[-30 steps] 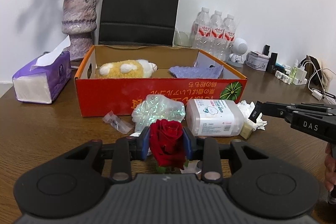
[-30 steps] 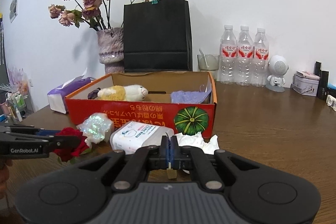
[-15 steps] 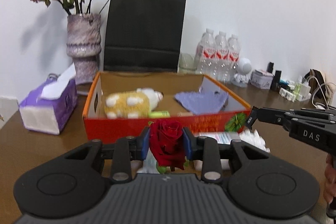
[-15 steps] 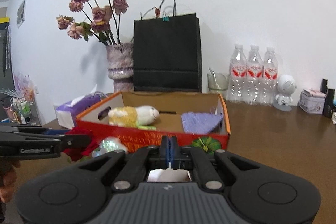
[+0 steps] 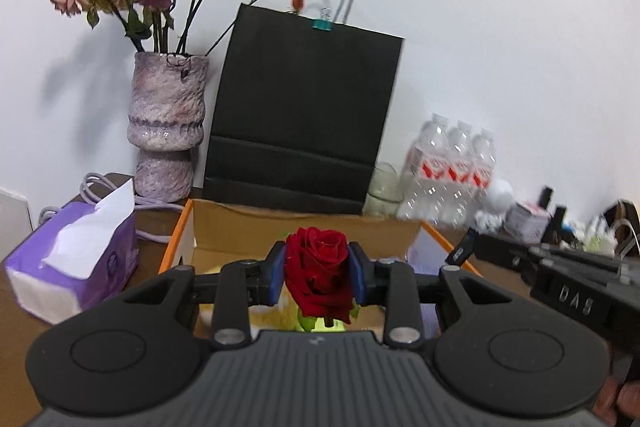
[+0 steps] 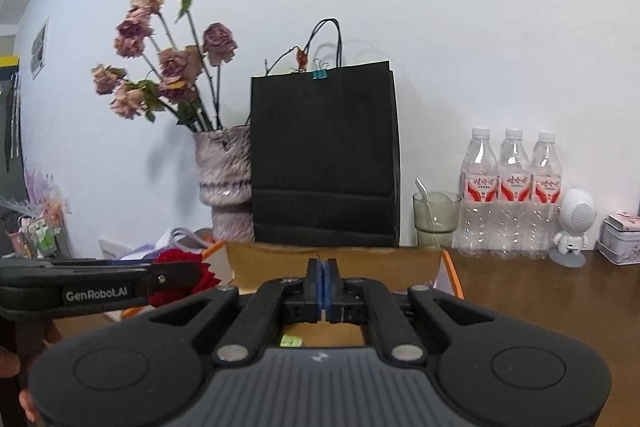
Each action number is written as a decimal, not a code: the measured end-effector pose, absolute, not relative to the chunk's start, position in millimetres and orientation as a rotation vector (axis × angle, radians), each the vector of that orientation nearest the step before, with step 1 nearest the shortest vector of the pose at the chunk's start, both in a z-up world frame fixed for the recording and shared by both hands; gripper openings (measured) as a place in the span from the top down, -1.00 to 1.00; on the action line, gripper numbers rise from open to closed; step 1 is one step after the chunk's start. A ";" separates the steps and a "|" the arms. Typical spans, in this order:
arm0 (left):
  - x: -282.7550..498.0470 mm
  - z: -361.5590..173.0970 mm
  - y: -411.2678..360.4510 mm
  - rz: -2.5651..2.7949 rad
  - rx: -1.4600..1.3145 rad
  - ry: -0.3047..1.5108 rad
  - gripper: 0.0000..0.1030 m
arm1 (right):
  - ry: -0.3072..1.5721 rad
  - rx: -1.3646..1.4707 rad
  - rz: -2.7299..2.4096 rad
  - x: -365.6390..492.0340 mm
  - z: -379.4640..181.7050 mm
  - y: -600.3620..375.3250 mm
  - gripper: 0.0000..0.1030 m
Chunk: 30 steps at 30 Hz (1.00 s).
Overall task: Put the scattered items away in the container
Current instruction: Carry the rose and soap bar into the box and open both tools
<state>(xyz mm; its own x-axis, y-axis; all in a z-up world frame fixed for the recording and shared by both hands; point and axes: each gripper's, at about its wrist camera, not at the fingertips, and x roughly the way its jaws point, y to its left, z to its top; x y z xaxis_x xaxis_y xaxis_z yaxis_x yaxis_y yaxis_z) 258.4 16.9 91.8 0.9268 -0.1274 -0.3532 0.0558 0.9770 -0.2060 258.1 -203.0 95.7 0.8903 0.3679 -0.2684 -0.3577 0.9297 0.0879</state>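
Observation:
A red rose (image 5: 316, 275) sits pinched between the blue pads of my left gripper (image 5: 316, 277), held above the open cardboard box (image 5: 176, 251) with the orange rim. From the right wrist view the same left gripper (image 6: 188, 277) comes in from the left with the rose (image 6: 206, 279) over the box's left edge (image 6: 340, 263). My right gripper (image 6: 322, 281) hangs over the box with its pads pressed together; a thin dark sliver sticks up between them, and whether anything hangs below is hidden. Its tip (image 5: 464, 247) shows at the right of the left wrist view.
Behind the box stand a black paper bag (image 5: 304, 115) and a vase of dried roses (image 5: 166, 123). A purple tissue box (image 5: 76, 267) lies to the left. To the right are three water bottles (image 6: 512, 195), a glass (image 6: 434, 215), a white figurine (image 6: 574, 227) and a tin (image 6: 622, 239).
Both grippers have risen and moved forward from in front of the box to above it. The items on the table in front of the box have dropped out of sight.

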 end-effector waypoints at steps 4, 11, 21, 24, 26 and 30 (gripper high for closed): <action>282.5 88.4 11.9 -0.094 -0.189 0.376 0.37 | 0.317 0.060 0.372 283.2 89.0 -202.7 0.99; 305.2 65.0 1.9 -0.090 -0.156 0.456 0.37 | 0.404 0.069 0.352 303.0 65.9 -206.2 0.99; 303.8 59.4 -1.9 -0.066 -0.108 0.485 -0.90 | 0.449 0.079 0.352 303.2 65.4 -208.9 0.84; 298.7 64.7 -4.3 0.017 -0.048 0.452 -1.00 | 0.527 0.095 0.300 309.6 66.1 -214.2 -0.44; 297.4 67.5 -2.0 0.003 -0.057 0.449 -1.00 | 0.571 0.102 0.262 314.4 65.7 -217.2 -0.97; 297.8 66.4 -4.5 0.001 -0.056 0.469 -1.00 | 0.584 0.121 0.280 321.0 64.5 -216.8 -1.00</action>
<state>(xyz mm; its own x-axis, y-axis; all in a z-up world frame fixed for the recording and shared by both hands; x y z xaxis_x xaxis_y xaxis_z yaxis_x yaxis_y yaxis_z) 297.8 -4.5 66.4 0.8919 -0.0123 -0.4521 -0.0136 0.9985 -0.0539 321.0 -216.8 64.5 0.7980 0.2943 -0.5259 -0.2260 0.9551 0.1915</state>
